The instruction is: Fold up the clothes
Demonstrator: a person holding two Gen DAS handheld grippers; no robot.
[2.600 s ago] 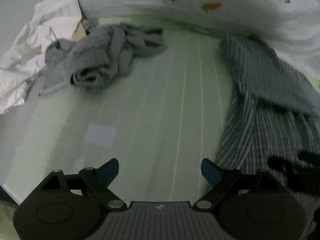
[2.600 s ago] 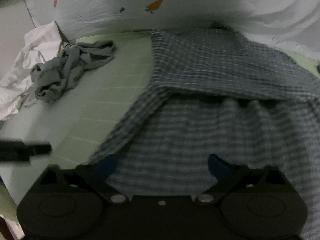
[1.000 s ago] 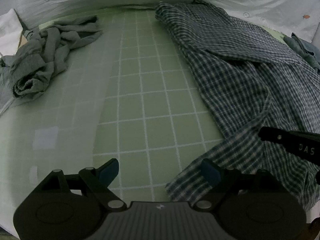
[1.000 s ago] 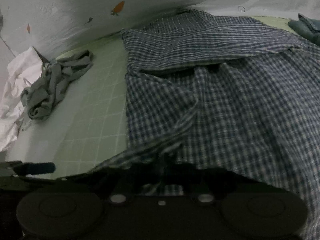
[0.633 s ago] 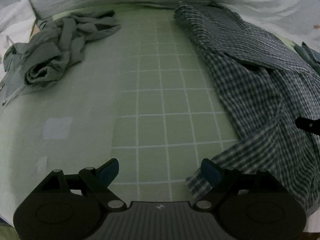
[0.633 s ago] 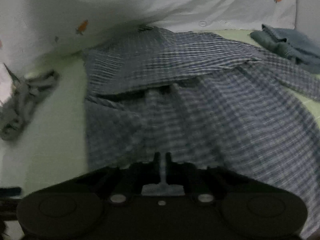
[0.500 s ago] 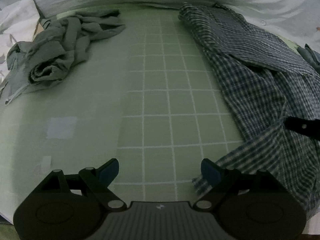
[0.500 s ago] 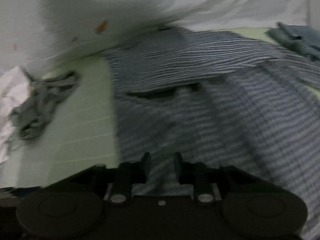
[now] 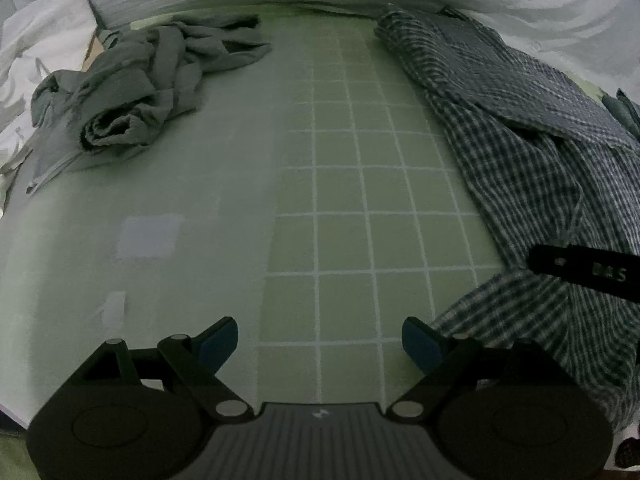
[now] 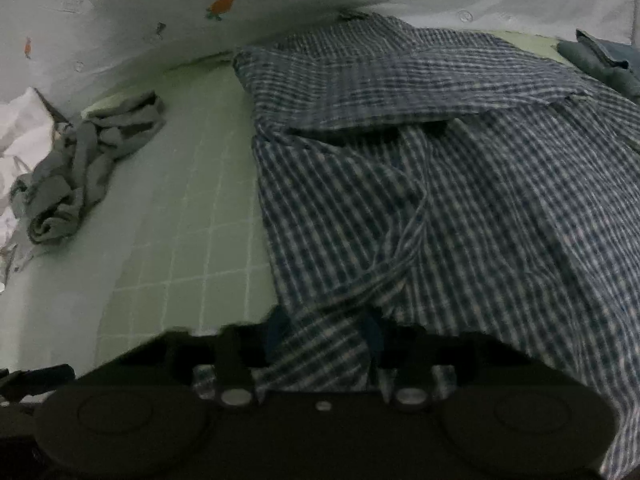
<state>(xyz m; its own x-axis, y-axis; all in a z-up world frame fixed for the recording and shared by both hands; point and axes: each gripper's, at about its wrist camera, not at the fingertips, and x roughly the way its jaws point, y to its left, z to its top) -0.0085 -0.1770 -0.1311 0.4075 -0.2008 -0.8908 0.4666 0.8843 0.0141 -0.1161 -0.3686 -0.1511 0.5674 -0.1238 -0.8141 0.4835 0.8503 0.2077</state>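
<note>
Bed (image 9: 340, 208) w/ green grid sheet carries everything; white bedding (image 10: 120, 20) w/ small prints banks up along the far side. Plaid shirt (image 10: 460, 200) sprawls over the right half, rumpled, one flap folded across the top, near hem corner bunched at the right claw (image 10: 322, 332). Its jaws are closing, narrow, w/ plaid cloth between them; looks like pads are biting the fabric, though dim and blurry. Left claw (image 9: 320, 338) is wide, nothing in it, hovering over bare sheet just left of the shirt's near edge. Step in hand, imo: secure the hem corner, then spread/fold. Do it well: pinch one layer only, get the left claw onto the opposite corner before pulling, keep tension even so the crease by the placket flattens. Room: broad bare strip mid-bed is free for laying out. Grey crumpled garment (image 9: 132, 92) sits far-left, well apart; white cloth (image 9: 36, 52) beyond it; blue-grey item (image 10: 600, 60) far right near shirt's edge, avoid dragging into it.
</note>
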